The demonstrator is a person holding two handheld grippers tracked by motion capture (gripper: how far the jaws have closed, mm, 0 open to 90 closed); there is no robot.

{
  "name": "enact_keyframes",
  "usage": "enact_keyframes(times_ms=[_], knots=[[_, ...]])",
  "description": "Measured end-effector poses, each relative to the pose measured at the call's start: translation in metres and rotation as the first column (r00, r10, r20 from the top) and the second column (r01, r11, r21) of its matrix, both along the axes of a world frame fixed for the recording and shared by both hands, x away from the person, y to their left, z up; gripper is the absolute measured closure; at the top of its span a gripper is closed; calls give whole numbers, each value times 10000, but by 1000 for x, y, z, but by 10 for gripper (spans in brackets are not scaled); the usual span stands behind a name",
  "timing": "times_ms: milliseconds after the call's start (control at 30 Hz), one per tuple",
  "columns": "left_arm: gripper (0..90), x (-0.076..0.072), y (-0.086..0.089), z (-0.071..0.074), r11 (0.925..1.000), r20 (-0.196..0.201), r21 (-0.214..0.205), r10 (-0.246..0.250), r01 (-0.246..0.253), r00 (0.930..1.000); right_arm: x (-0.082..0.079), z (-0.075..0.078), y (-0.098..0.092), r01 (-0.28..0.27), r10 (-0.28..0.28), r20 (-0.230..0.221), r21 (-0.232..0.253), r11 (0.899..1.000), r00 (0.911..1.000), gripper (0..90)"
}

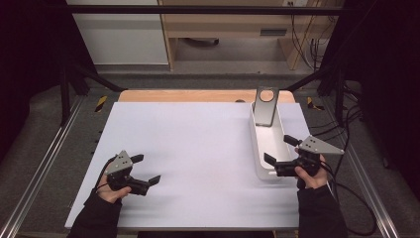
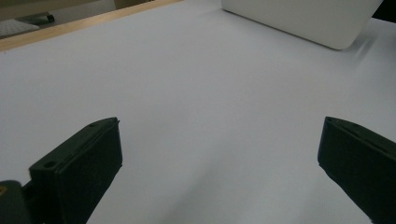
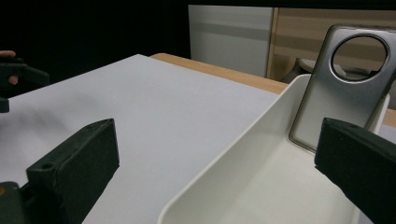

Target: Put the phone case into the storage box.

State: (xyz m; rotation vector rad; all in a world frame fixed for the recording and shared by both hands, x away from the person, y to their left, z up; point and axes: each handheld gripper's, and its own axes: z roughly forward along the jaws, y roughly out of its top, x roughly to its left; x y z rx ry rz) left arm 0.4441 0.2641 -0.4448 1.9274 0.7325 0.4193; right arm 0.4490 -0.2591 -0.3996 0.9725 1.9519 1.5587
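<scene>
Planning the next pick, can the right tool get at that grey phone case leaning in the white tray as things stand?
Probably yes: the right tool is open at the tray's near end, and nothing lies between it and the phone case leaning against the far wall.

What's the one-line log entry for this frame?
left tongs: open, over bare table | right tongs: open, at near end of white tray | grey phone case: leaning upright at tray's far end, untouched

Smooth white plastic tray (image 1: 256,148), brushed grey metal phone case (image 3: 343,93), matt table sheet (image 1: 193,148).
</scene>
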Motion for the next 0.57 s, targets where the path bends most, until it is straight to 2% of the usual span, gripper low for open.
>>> enact_keyframes(times_ms=[67,333,567], knots=[[0,0,0,0,10000,25,-6,-6,6,10000,-3,-4,-3,62,-61,111,-74,10000,9999,3],[0,-2,1,2,10000,147,-67,-8,9,9999,-14,-18,-19,277,-277,96,47,9996,9996,3],[0,-3,0,3,10000,242,-5,-16,16,9997,-18,-29,-33,552,-548,-257,150,9984,9982,3]])
